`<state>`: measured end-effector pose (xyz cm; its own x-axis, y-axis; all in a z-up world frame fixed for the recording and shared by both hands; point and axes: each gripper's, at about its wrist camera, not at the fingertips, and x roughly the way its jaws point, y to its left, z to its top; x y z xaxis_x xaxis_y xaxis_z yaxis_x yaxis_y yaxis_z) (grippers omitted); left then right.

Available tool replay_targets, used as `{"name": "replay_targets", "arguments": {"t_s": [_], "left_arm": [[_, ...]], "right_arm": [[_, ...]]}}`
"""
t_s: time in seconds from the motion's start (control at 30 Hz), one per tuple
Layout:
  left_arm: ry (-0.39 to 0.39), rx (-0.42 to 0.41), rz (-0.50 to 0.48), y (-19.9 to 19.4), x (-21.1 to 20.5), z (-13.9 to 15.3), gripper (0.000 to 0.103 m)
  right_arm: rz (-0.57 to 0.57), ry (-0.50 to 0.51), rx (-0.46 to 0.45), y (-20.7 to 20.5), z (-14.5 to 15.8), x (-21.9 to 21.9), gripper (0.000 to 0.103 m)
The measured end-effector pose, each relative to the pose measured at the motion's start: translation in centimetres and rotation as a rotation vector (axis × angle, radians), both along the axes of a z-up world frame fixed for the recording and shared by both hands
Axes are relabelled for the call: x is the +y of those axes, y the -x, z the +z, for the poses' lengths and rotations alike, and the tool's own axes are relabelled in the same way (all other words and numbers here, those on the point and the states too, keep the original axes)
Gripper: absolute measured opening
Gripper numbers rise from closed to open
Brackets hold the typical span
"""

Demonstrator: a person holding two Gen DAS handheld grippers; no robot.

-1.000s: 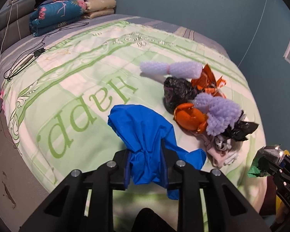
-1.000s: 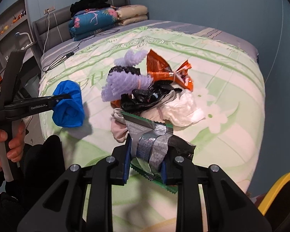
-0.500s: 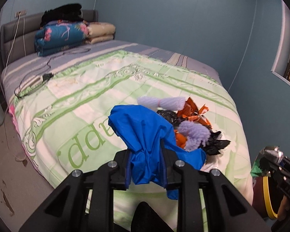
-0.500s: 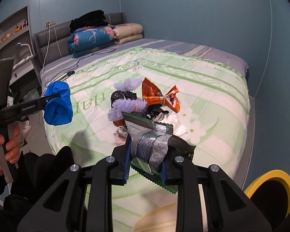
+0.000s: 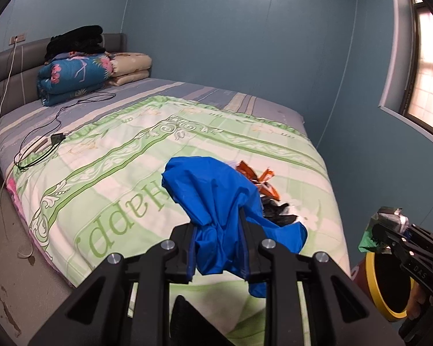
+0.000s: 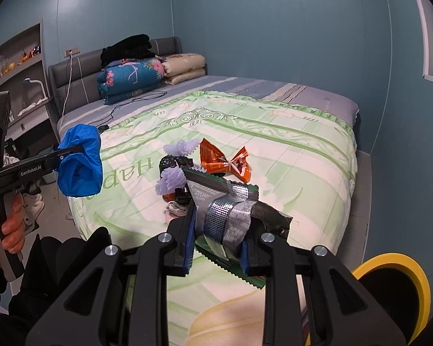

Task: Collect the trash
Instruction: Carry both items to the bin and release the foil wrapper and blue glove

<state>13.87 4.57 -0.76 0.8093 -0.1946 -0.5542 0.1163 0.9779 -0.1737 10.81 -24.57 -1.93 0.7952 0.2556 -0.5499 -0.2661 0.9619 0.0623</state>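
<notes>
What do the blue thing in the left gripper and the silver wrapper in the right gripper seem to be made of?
The blue thing looks like thin plastic film or light synthetic fabric: soft folds, faint sheen; which one is unclear. The silver wrapper looks like metallised foil-plastic snack packaging: mirror-like crinkled inside, printed outer face, serrated edge.

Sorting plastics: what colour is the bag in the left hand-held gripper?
Bright blue bag, clearest in the left wrist view.
</notes>
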Motion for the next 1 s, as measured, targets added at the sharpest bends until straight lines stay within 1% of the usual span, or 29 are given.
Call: {"name": "replay_targets", "arguments": {"t_s": [0.2, 0.47, 1.0], "left_arm": [[0.008, -0.034, -0.041, 1.1, -1.7, 1.3, 0.021], [0.024, -0.074, -0.106, 2.1, -4.7, 3.0, 0.021], [0.042, -0.092, -0.230, 2.5, -10.9, 4.3, 0.021]], "right_arm": [[-0.032, -0.010, -0.019, 0.9, 0.6, -1.7, 0.023], [-0.102, -0.019, -0.045, 2.0, 1.2, -4.4, 0.023], [-0.240, -0.039, -0.066, 4.2, 1.3, -10.5, 0.023]]}}
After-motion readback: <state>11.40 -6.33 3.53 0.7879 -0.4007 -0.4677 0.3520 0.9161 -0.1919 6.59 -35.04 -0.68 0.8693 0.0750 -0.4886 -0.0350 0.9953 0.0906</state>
